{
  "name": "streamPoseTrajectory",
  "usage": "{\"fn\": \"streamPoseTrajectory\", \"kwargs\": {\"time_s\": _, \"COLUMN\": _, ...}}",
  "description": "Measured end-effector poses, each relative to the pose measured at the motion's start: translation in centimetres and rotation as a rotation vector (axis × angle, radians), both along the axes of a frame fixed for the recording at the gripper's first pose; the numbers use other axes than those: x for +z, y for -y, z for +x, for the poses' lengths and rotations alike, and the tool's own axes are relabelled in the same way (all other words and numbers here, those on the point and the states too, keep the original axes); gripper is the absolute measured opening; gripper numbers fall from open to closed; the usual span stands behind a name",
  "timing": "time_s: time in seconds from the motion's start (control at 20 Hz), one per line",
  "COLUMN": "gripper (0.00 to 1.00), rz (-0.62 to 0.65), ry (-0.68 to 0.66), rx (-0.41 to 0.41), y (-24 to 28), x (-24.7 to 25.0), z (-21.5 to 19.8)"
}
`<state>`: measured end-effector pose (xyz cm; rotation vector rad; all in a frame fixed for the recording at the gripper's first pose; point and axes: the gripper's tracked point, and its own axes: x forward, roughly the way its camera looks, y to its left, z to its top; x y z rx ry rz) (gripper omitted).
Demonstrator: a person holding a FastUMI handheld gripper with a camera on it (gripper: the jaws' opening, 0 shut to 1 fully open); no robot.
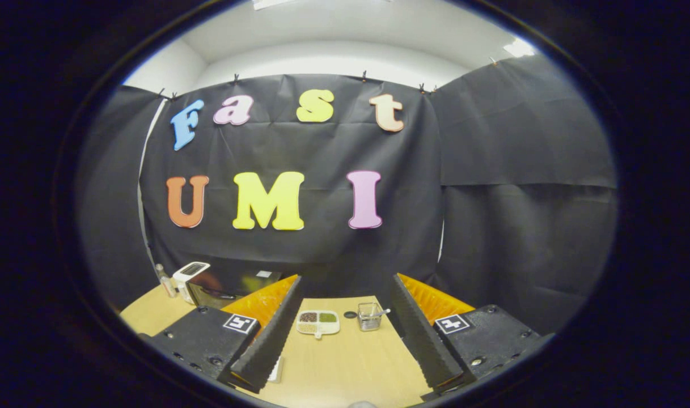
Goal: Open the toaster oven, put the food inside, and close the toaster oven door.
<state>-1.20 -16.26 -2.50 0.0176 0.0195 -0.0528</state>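
The gripper [345, 334] hangs above the wooden table [333, 368], its two ridged fingers [268, 334] spread wide with nothing between them. Ahead of them sit one three-compartment food tray [318, 322] and one small glass cup [369, 315]. One toaster oven [231, 286] stands beyond the left finger, beside one white device [188, 276] and one small bottle [164, 280].

Even, fairly bright light falls from ceiling panels [519, 47] at about one o'clock and twelve o'clock. The worktop [333, 362] is softly lit with faint shadows. Fisheye distortion bends straight lines strongly toward the rim, where detail softens and darkens; the centre stays sharp.
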Motion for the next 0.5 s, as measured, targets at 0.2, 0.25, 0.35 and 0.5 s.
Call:
{"fn": "streamPoseTrajectory", "kwargs": {"time_s": 0.2, "gripper": 0.99, "rz": -0.032, "ry": 0.008, "rx": -0.014, "y": 2.5, "x": -1.1, "z": -0.4}}
{"fn": "streamPoseTrajectory", "kwargs": {"time_s": 0.25, "gripper": 0.99, "rz": -0.029, "ry": 0.003, "rx": -0.01, "y": 2.5, "x": -1.3, "z": -0.4}}
{"fn": "streamPoseTrajectory", "kwargs": {"time_s": 0.35, "gripper": 0.99, "rz": -0.004, "ry": -0.003, "rx": 0.008, "y": 2.2, "x": -1.7, "z": -0.5}}
{"fn": "streamPoseTrajectory", "kwargs": {"time_s": 0.5, "gripper": 0.99, "rz": 0.003, "ry": -0.027, "rx": 0.005, "y": 2.5, "x": -2.7, "z": -0.1}}
